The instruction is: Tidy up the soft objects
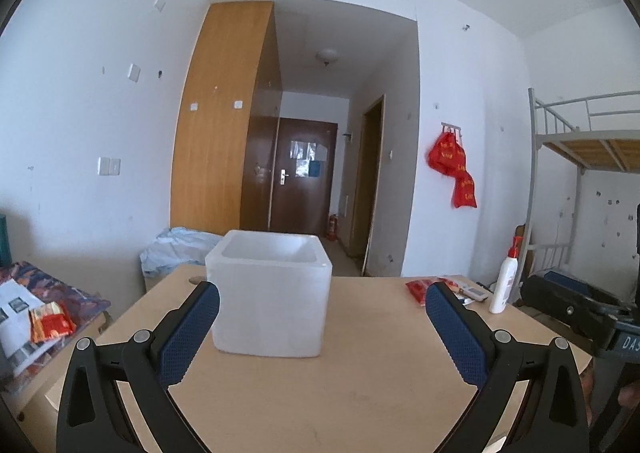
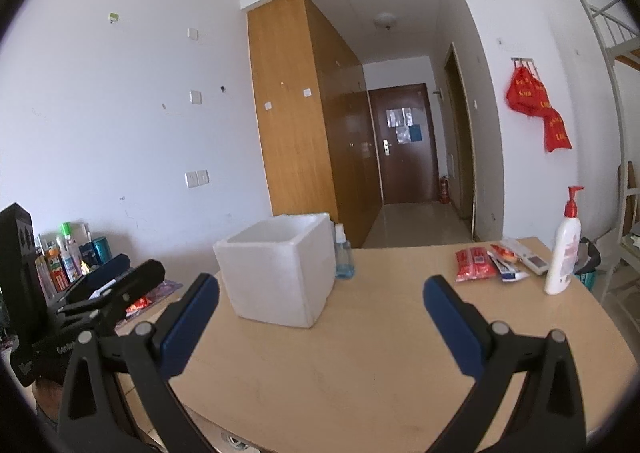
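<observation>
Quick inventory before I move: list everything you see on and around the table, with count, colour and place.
foam box: 1, white, open top, left-centre of table
table: 1, light wood, under both tools
spray bottle: 1, clear blue, just right of the box
red packets: 2, side by side, far right of table
tube: 1, white, red and blue, beside the packets
remote: 1, white, behind the tube
pump bottle: 1, white with red pump, right edge
red bags: several, hanging on right wall
bottles: several, mixed colours, side surface at left
left tool: open, empty, facing the box
right tool: open, empty
</observation>
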A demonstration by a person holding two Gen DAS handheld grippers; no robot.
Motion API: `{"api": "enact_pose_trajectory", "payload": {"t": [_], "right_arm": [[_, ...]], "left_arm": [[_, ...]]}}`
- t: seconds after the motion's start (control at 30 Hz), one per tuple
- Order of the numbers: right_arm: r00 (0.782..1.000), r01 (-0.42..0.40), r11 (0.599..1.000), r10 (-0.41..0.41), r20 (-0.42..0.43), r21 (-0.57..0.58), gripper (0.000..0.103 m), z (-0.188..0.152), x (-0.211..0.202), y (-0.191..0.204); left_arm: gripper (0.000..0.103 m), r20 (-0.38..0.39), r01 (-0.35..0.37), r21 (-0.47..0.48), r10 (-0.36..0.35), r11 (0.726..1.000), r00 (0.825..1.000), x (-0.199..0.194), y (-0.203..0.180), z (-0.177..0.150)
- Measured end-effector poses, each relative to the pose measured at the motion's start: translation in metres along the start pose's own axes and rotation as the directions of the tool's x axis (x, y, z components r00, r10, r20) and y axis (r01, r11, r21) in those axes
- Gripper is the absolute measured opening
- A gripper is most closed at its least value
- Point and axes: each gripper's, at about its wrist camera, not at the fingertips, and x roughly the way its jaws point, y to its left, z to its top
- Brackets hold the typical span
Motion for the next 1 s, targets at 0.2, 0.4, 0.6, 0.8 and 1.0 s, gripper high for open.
{"api": "enact_pose_trajectory", "payload": {"t": [0.2,0.4,0.6,0.8,1.0], "right_arm": [[1.000,0.013,1.000,-0.013,-0.007,0.000,0.103,-0.014,-0.003,0.003],[0.999,0.042,0.999,-0.041,-0.012,0.011,0.103,-0.025,-0.009,0.001],[1.000,0.011,1.000,-0.010,-0.021,0.023,0.103,-0.035,-0.015,0.003],[1.000,0.019,1.000,-0.019,-0.018,0.021,0.103,-0.043,-0.022,0.010],[0.999,0.038,0.999,-0.037,-0.031,0.015,0.103,-0.052,-0.026,0.011]], "left_arm": [[0.103,-0.035,0.023,-0.006,-0.024,1.000,0.999,0.001,0.002,-0.014],[0.103,-0.068,0.024,-0.029,-0.026,0.999,0.997,-0.002,0.005,-0.024],[0.103,-0.050,0.021,-0.019,-0.022,1.000,0.999,-0.015,0.003,-0.032],[0.103,-0.059,0.017,-0.023,-0.019,1.000,0.998,-0.027,0.004,-0.040],[0.103,-0.091,0.012,-0.030,-0.015,0.999,0.996,-0.030,0.003,-0.048]]}}
